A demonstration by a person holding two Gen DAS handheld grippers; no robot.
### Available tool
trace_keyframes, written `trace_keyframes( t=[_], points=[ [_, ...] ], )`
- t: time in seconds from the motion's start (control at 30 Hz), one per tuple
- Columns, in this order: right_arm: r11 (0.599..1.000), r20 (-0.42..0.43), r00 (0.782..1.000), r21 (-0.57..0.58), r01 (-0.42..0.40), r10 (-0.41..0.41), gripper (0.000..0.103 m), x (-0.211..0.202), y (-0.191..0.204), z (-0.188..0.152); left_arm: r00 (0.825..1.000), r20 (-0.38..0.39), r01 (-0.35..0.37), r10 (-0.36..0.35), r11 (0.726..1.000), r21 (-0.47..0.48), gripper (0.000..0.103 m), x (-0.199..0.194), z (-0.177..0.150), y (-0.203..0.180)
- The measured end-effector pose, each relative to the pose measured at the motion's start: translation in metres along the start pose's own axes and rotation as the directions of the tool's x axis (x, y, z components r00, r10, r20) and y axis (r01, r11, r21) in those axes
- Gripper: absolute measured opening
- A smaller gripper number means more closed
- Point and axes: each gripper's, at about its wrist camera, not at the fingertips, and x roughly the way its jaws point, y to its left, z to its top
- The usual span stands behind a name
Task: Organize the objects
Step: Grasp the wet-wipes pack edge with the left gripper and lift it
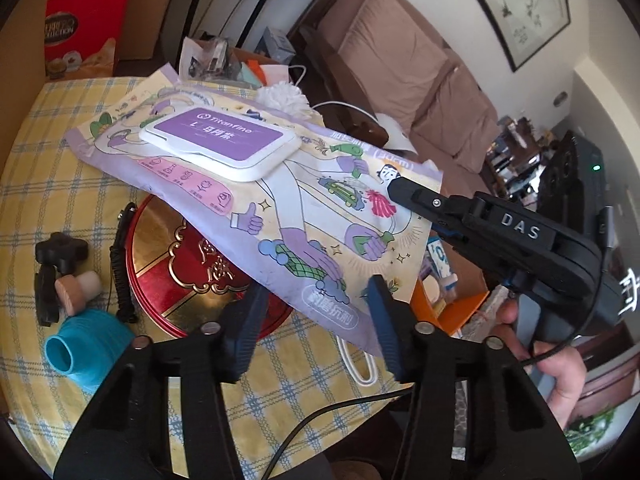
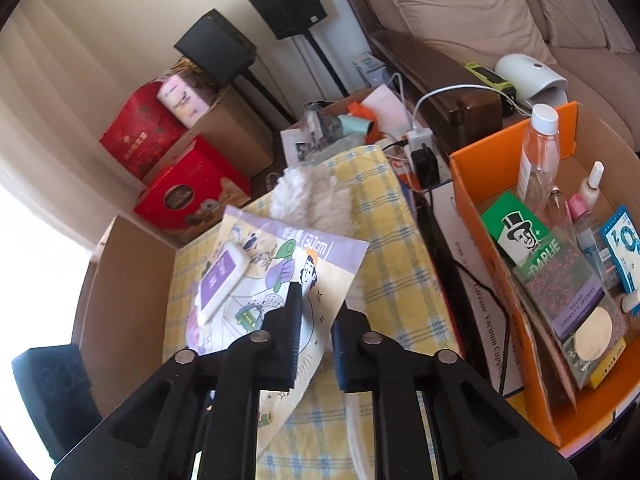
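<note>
Two grippers meet the wipes pack (image 1: 256,184): right gripper (image 2: 316,344) fingers pinch its corner; left gripper (image 1: 316,320) spread wide, should support underneath

left cam: looks down past my left tool (image 1: 316,320), close over the table (image 1: 48,184) | right cam: faces forward along my right tool (image 2: 316,320), sofa side right | shared: glove pack (image 1: 280,200) (image 2: 288,264), checked table top

1. Pack (image 1: 256,184): lilac and cream, cartoon print, purple-and-white lid.
2. Cloth (image 1: 52,184): yellow with blue-white check.
3. Tin (image 1: 168,256): red and gold.
4. Funnel (image 1: 86,344): teal.
5. Box (image 2: 516,240): orange.
</note>
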Motion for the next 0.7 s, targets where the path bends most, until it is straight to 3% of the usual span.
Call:
trace_keyframes(
  t=[0.47,0.7],
  points=[
    [0.992,0.004,0.999,-0.124,-0.037,0.037,0.007,-0.039,0.043,-0.050,0.999,0.040,-0.029,0.026,0.996,0.085,0.029,-0.059,-0.023,0.007],
    [0.984,-0.058,0.998,-0.176,-0.015,0.005,0.011,-0.048,0.045,-0.086,1.000,0.000,-0.022,0.022,0.987,0.162,0.023,-0.077,-0.051,0.001]
  ],
)
